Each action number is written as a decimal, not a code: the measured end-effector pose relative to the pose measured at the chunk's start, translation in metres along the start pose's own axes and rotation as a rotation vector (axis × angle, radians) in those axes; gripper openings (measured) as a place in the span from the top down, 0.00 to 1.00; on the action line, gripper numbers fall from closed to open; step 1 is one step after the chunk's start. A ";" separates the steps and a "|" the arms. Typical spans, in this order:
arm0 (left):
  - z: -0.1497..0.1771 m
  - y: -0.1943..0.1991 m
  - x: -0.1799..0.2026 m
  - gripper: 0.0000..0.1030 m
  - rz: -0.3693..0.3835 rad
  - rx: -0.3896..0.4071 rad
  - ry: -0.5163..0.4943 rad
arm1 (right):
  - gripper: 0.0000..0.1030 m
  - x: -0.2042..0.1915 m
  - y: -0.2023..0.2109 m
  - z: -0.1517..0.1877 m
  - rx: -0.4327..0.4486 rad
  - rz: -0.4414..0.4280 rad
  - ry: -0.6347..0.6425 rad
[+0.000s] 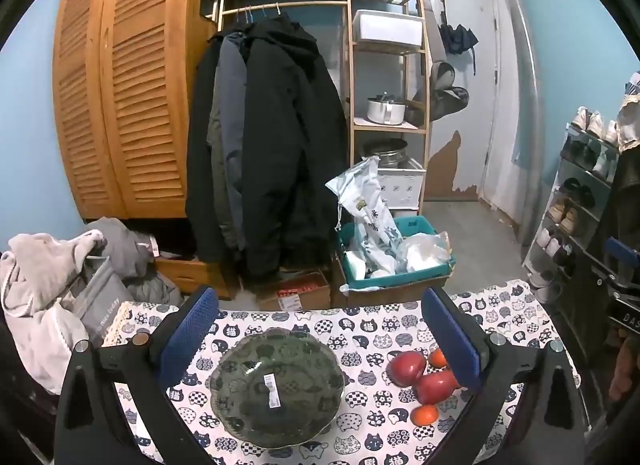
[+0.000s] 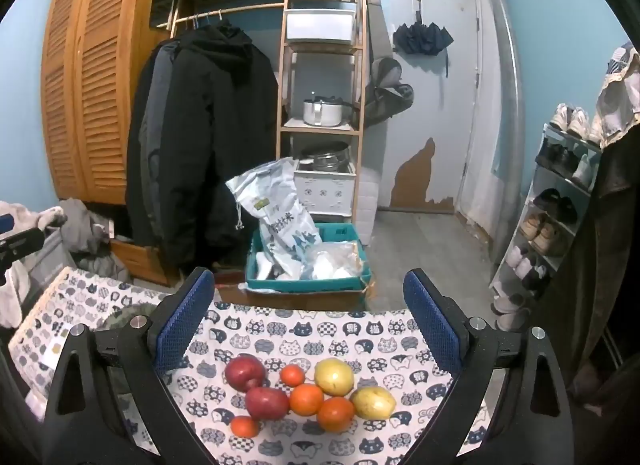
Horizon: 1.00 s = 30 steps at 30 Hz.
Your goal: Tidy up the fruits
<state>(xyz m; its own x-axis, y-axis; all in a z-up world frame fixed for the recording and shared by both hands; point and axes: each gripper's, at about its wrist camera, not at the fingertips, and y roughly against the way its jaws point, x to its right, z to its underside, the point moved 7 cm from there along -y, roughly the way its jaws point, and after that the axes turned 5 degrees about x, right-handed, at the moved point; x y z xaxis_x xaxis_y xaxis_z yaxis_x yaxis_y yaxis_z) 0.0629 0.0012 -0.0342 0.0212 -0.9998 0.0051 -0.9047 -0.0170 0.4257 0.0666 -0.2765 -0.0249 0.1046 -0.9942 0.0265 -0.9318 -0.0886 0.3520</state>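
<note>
On the cat-print cloth (image 2: 320,329), L gripper (image 1: 320,335) spread over glass bowl (image 1: 278,387), R gripper (image 2: 308,321) spread over fruit pile (image 2: 308,395), maybe two lemons.

Wardrobe (image 1: 120,105): louvred wood, seen at the left.
Coats (image 1: 264,145): hung on a rail, dark.
Teal crate (image 2: 308,281): set on the floor, bags held inside.
Shoe rack (image 2: 556,209): placed at the right.

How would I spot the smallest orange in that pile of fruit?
Find the cat-print cloth, then the fruit pile on it. The smallest orange lies at the pile's near left corner, just below the lower red apple, apart from the other oranges.
</note>
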 end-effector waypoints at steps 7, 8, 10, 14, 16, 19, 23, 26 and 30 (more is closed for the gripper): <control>-0.001 0.002 0.002 0.01 0.002 0.001 -0.005 | 0.08 0.001 0.000 0.000 -0.002 0.003 0.002; -0.001 0.002 0.002 0.01 0.001 0.001 -0.005 | 0.08 0.001 0.000 0.000 -0.001 0.004 0.001; -0.002 0.002 0.002 0.01 0.000 0.001 -0.006 | 0.08 0.001 0.000 0.000 -0.001 0.002 0.003; -0.003 0.001 0.002 0.01 -0.002 0.003 -0.010 | 0.09 -0.003 -0.002 0.005 -0.002 0.003 0.002; -0.003 0.002 0.003 0.01 -0.004 0.003 -0.010 | 0.08 -0.002 -0.001 0.004 -0.002 0.002 0.004; -0.002 0.002 0.003 0.01 -0.003 0.003 -0.009 | 0.08 -0.001 -0.001 0.002 -0.003 0.002 0.004; -0.002 0.003 0.004 0.01 0.003 0.006 -0.010 | 0.08 0.000 0.000 0.001 -0.003 0.003 0.005; -0.001 0.003 0.003 0.01 0.002 0.003 -0.008 | 0.08 0.000 -0.001 0.002 -0.004 0.005 0.006; 0.000 0.005 0.005 0.01 0.006 0.003 -0.006 | 0.09 0.001 0.000 0.000 -0.002 0.003 0.007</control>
<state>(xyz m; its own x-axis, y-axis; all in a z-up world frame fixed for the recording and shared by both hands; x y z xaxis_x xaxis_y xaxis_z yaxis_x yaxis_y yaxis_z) 0.0585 -0.0044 -0.0321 0.0136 -0.9999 0.0021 -0.9061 -0.0114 0.4228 0.0668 -0.2770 -0.0250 0.1037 -0.9940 0.0339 -0.9316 -0.0851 0.3533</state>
